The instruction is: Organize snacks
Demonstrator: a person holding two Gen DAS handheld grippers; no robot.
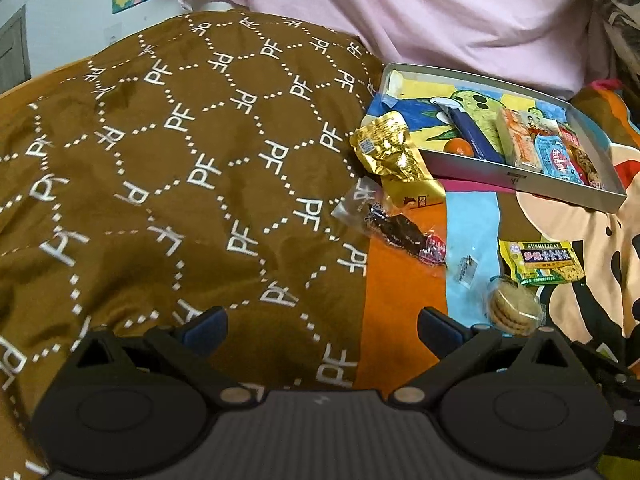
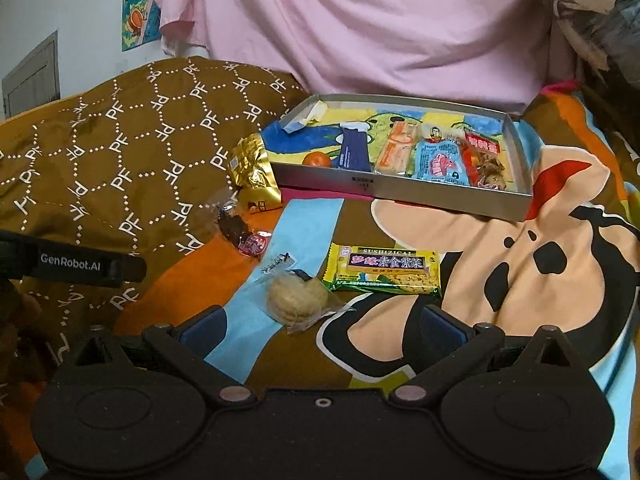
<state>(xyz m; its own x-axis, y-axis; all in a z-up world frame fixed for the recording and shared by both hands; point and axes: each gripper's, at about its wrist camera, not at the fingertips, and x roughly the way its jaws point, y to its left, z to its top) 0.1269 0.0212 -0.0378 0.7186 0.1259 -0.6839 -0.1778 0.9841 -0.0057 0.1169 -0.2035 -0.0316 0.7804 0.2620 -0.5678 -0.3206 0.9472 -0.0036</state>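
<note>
One shallow grey box [image 2: 404,194] lies on the cartoon-print bedsheet [image 2: 520,280], at the foot of a pink cloth [image 2: 360,32]. Inside it I count six things in a row: one orange fruit [image 2: 317,159], one dark blue packet [image 2: 352,152], one orange-and-white packet [image 2: 396,152], one light blue packet [image 2: 438,162], one red packet [image 2: 478,148], and a clear pack of brownish pieces [image 2: 490,172] whose contents are hard to make out. A loose flap [image 2: 304,118] sits in the box's far left corner.

Four snacks lie outside the box on the bed. One gold foil pouch [image 2: 252,174] touches the box's left end. One clear wrapper with a dark snack [image 2: 236,226] lies just in front of it. One clear pack of round biscuits [image 2: 296,298] and one yellow-green seaweed cracker packet [image 2: 384,270] lie side by side nearest the right gripper [image 2: 322,326].

A brown quilt [image 1: 180,160] printed with "PF" covers the left of the bed. The small print on the packets is unreadable.

The right gripper hovers with its jaws spread wide and nothing between them, the biscuits just ahead. The left gripper [image 1: 322,326] is likewise spread and empty above the quilt's edge; its strap shows at the right view's left side.
</note>
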